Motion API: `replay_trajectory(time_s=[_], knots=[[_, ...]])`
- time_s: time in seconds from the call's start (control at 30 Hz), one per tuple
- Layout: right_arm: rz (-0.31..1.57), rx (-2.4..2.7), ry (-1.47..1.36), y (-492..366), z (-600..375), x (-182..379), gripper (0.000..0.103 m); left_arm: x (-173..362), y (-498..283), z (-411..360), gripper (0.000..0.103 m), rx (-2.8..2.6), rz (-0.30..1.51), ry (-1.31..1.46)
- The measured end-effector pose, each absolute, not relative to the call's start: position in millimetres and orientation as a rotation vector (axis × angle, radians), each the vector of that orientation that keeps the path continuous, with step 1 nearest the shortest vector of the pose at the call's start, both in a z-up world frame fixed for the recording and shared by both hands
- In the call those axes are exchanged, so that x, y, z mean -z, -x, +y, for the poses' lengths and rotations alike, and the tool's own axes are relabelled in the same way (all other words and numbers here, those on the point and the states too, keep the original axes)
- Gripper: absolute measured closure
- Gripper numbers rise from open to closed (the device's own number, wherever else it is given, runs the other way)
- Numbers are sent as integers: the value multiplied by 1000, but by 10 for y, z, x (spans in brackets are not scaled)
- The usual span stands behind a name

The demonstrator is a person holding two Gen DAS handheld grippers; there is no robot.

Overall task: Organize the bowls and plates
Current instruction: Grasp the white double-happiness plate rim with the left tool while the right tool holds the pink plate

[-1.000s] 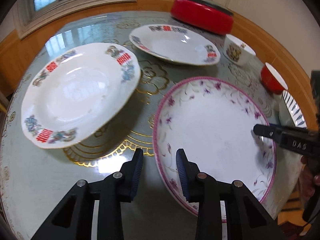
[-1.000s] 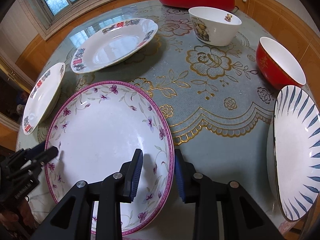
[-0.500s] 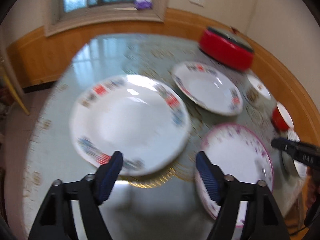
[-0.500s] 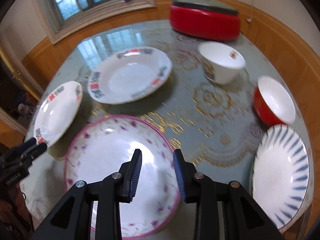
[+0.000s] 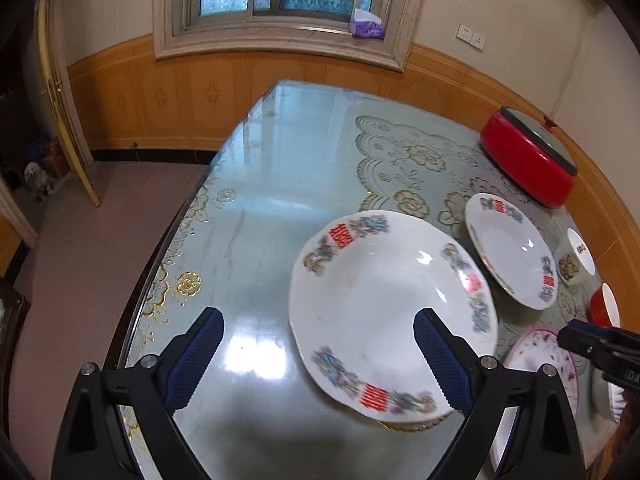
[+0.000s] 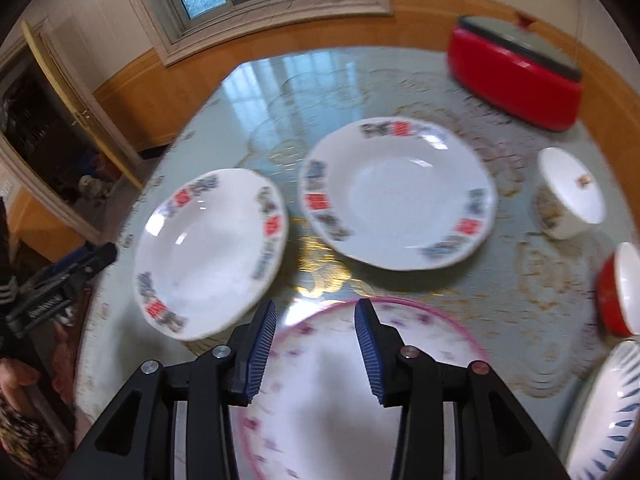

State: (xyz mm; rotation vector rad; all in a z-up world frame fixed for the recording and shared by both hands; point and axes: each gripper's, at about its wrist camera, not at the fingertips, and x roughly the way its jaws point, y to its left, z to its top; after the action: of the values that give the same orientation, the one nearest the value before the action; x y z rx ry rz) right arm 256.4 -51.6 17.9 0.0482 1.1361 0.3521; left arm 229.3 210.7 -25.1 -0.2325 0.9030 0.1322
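Observation:
My left gripper [image 5: 318,320] hovers above the near-left rim of a white plate with red characters [image 5: 392,308]. Its jaws are opening wide and hold nothing. A matching plate [image 5: 512,248] lies farther right. My right gripper [image 6: 316,312] hangs over the far rim of the pink-rimmed flowered plate [image 6: 320,400]. Its jaws are opening, with only air between the pads. In the right wrist view the two red-character plates [image 6: 212,252] [image 6: 400,196] lie side by side beyond it. A blue-striped plate [image 6: 604,412] sits at the lower right, with a red bowl [image 6: 616,288] and a white bowl [image 6: 568,200] behind it.
A red lidded pot [image 6: 516,72] stands at the table's far right. The glass-topped table [image 5: 256,216] has bare surface to the left, up to its edge [image 5: 168,240]. A person's hand [image 6: 24,376] holds the left gripper [image 6: 68,276] at the table's left side.
Both grippers rose and drew back from the pink-rimmed plate. The left one swung left over the red-character plate and spread its jaws wide. The right jaws widened a little.

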Motion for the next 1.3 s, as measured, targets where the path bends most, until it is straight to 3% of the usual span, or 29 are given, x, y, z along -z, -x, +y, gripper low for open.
replay_trajectory(time_s=[0.6, 0.9, 1.03, 1.3], knots=[[1303, -348, -155, -3110, -143, 388, 62, 725, -2948, 2335, 5, -53, 1011, 258], [1335, -367, -169, -3254, -61, 569, 62, 877, -3080, 2243, 41, -8, 1056, 206], [1330, -402, -158, -3258, 20, 597, 72, 945, -3093, 2194, 58, 9, 1082, 163], [1332, -408, -145, -3283, 130, 666, 75, 930, -3133, 2160, 64, 18, 1059, 137]])
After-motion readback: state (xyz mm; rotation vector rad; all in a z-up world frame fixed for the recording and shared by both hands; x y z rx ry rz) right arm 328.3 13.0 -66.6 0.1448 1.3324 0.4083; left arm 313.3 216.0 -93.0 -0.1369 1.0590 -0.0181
